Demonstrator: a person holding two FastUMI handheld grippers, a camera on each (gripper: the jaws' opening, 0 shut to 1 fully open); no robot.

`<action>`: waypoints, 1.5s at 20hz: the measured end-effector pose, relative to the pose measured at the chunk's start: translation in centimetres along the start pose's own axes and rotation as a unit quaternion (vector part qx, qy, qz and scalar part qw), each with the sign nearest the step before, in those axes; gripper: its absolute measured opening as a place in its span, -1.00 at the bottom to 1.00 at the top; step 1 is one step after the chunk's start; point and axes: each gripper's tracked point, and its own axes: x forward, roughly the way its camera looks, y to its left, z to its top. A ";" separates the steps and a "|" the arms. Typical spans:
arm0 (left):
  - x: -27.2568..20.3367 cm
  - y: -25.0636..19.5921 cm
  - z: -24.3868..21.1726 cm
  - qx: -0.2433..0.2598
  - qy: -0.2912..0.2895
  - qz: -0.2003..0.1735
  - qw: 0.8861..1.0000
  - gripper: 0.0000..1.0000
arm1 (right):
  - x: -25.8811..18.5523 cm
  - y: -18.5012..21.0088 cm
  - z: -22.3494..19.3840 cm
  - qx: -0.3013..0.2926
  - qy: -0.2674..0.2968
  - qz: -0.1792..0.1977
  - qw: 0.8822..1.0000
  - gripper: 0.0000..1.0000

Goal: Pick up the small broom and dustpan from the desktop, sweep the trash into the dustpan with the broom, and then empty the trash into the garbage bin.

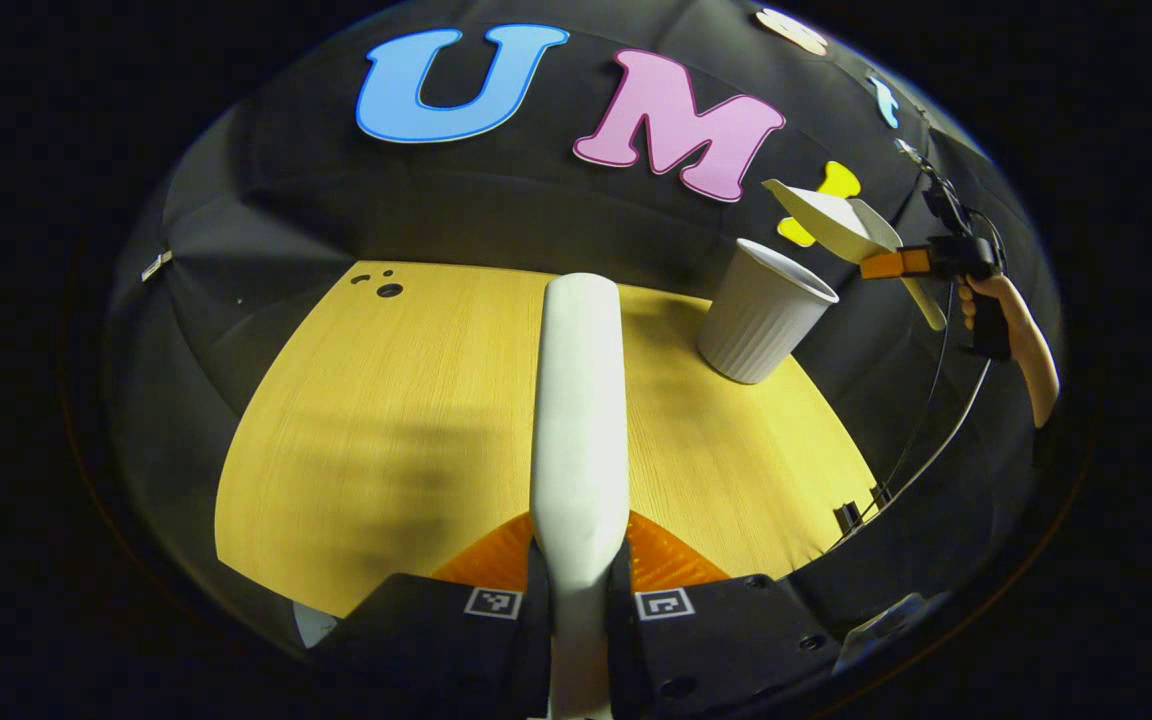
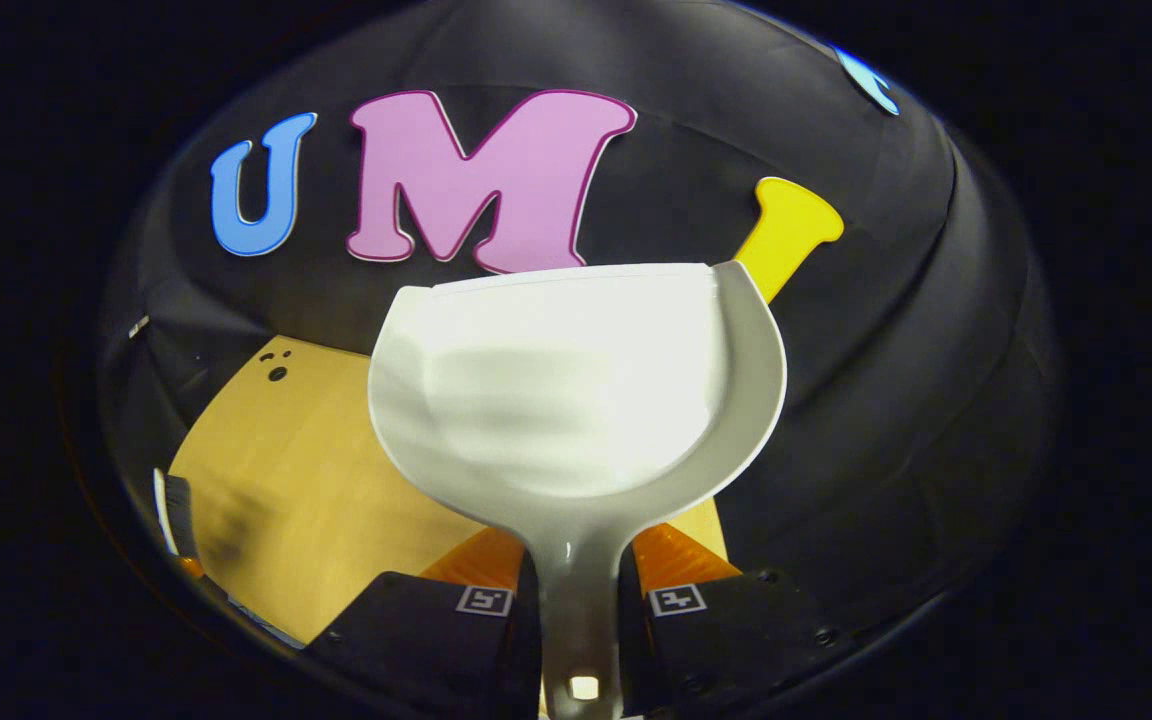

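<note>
Evidently the left gripper is clamping the broom by its smooth, rigid white handle, which is pointing out over the wood-grain tabletop. Far right, a ribbed white garbage bin is standing, with the dustpan tilting above it.

Right gripper view: the right gripper is pinching the dustpan's narrow glossy handle; the scoop is looking light, stiff, slippery, seemingly empty.

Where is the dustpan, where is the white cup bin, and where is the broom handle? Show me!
dustpan point(image 2: 556, 380): right gripper view, on the inside of its white scoop.
white cup bin point(image 1: 756, 325): left gripper view, on its ribbed outer wall.
broom handle point(image 1: 579, 400): left gripper view, on the middle of the white shaft.
</note>
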 end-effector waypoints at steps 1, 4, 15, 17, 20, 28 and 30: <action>0.4 0.0 0.1 -0.003 -0.003 -0.001 1.000 -0.47 | -0.4 1.1 -0.6 0.004 0.000 0.012 1.000 -0.31; 1.3 0.1 -0.5 0.004 -0.006 0.005 1.000 -0.46 | -1.3 5.2 -3.1 0.007 0.016 0.058 0.998 -0.31; 6.0 4.8 -2.4 -0.006 0.026 0.041 0.999 -0.46 | -1.3 14.5 -15.1 -0.003 0.106 0.134 0.985 -0.31; 7.4 5.2 -3.1 -0.007 0.039 0.047 0.998 -0.46 | -0.5 15.3 -17.8 0.005 0.130 0.139 0.982 -0.31; 9.2 5.8 -4.2 -0.001 0.060 0.060 0.996 -0.46 | 0.7 16.0 -21.6 0.014 0.163 0.139 0.977 -0.31; 13.9 6.7 -7.1 0.022 0.119 0.092 0.988 -0.45 | 1.6 16.7 -29.9 0.076 0.246 0.139 0.956 -0.31; 14.8 7.2 -7.7 0.045 0.134 0.109 0.984 -0.43 | 1.6 16.8 -31.1 0.066 0.255 0.128 0.956 -0.31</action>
